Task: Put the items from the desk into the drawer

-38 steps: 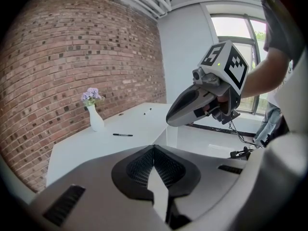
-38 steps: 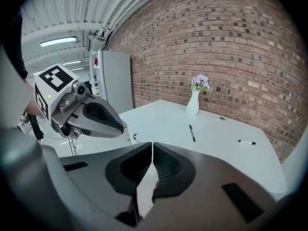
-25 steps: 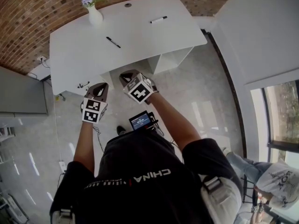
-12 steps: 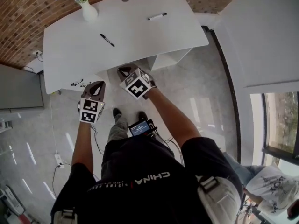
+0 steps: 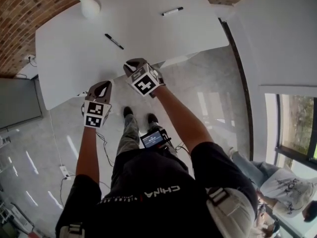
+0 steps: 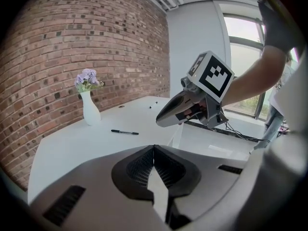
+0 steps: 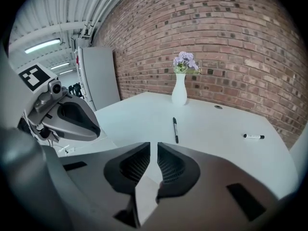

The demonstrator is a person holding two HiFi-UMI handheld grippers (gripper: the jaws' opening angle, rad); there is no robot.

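Note:
A black pen [image 5: 114, 41] lies on the white desk [image 5: 148, 33], left of middle. A white marker with a black cap [image 5: 172, 11] lies near the far right. My right gripper [image 5: 131, 65] hovers over the desk's front edge, its jaws a narrow slit apart and empty; its own view shows the black pen [image 7: 175, 129] straight ahead and the marker [image 7: 253, 136] to the right. My left gripper [image 5: 103, 86] hangs just short of the front edge, shut on nothing, with the pen [image 6: 124, 132] ahead. No drawer shows clearly.
A white vase with purple flowers [image 5: 89, 5] stands at the desk's far left corner. A sliver of a white cabinet [image 5: 173, 61] shows under the front edge. Brick wall behind, a grey cabinet [image 5: 20, 103] at left, cables on the floor [image 5: 62, 170].
The person has stepped toward the desk. Both grippers have moved forward, the right one from short of the front edge to over it. The cabinet under the desk is now mostly hidden.

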